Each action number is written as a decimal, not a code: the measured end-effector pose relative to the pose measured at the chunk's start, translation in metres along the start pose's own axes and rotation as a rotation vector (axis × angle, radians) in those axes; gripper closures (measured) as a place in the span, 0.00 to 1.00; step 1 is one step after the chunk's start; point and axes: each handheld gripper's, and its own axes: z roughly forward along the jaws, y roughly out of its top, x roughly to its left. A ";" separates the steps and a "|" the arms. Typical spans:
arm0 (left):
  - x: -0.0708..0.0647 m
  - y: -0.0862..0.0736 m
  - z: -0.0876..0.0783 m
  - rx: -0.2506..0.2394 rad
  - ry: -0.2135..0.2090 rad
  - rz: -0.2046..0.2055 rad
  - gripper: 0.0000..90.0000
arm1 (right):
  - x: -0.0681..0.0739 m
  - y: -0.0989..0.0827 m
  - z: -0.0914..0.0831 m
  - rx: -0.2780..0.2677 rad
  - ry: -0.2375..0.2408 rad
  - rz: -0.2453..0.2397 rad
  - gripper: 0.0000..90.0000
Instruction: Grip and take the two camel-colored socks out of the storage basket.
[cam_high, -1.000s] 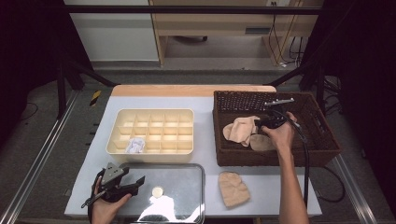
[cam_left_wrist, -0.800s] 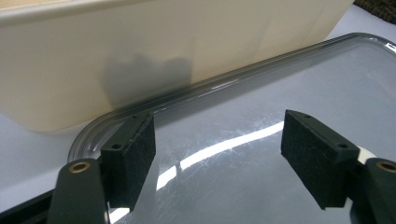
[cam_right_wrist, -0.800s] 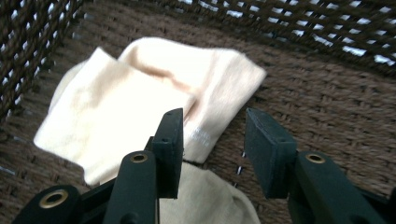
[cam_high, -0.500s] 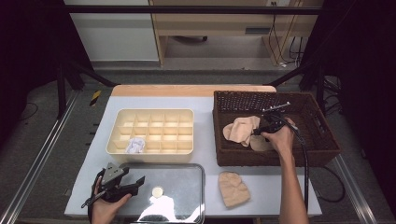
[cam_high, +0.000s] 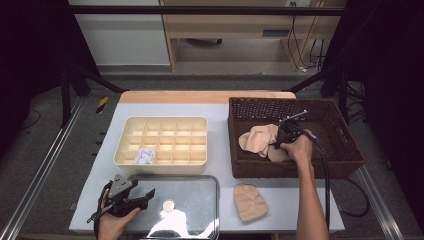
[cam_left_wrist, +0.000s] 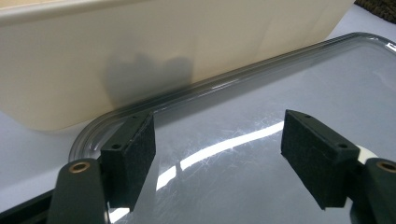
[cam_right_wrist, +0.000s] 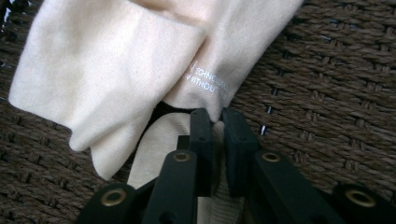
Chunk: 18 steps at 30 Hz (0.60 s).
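Observation:
A dark wicker basket (cam_high: 295, 102) at the right holds cream cloth pieces (cam_high: 257, 137). My right gripper (cam_high: 276, 145) reaches into it. Its jaws have just been closing and now pinch the edge of a cream cloth (cam_right_wrist: 107, 79) with small white print; the right gripper (cam_right_wrist: 217, 126) is shut on that fold over the basket's woven floor (cam_right_wrist: 327, 93). Another pale piece lies under the jaws. My left gripper (cam_high: 145, 196) rests at the front left and, in its own view, the left gripper (cam_left_wrist: 219, 158) stands open over a shiny tray (cam_left_wrist: 280, 93) with nothing between the pads.
A cream divided box (cam_high: 162, 122) sits mid-table with a white crumpled item (cam_high: 145, 156) in a front compartment. The tray (cam_high: 200, 182) holds a small round piece (cam_high: 169, 205). A folded beige cloth (cam_high: 250, 201) lies on the table in front of the basket.
The right gripper has sunk slightly toward the cloths in the basket and closed on a cloth edge. The left hand and its gripper have stayed put.

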 end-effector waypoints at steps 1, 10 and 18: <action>0.000 0.000 0.000 0.000 0.000 0.000 0.29 | 0.000 0.000 -0.001 -0.006 -0.001 -0.002 0.95; 0.000 0.000 0.001 0.003 0.000 0.002 0.29 | 0.001 0.003 -0.023 -0.217 -0.030 -0.013 0.95; 0.000 0.000 0.001 0.003 -0.001 0.004 0.29 | 0.002 0.007 -0.045 -0.393 -0.032 0.003 0.95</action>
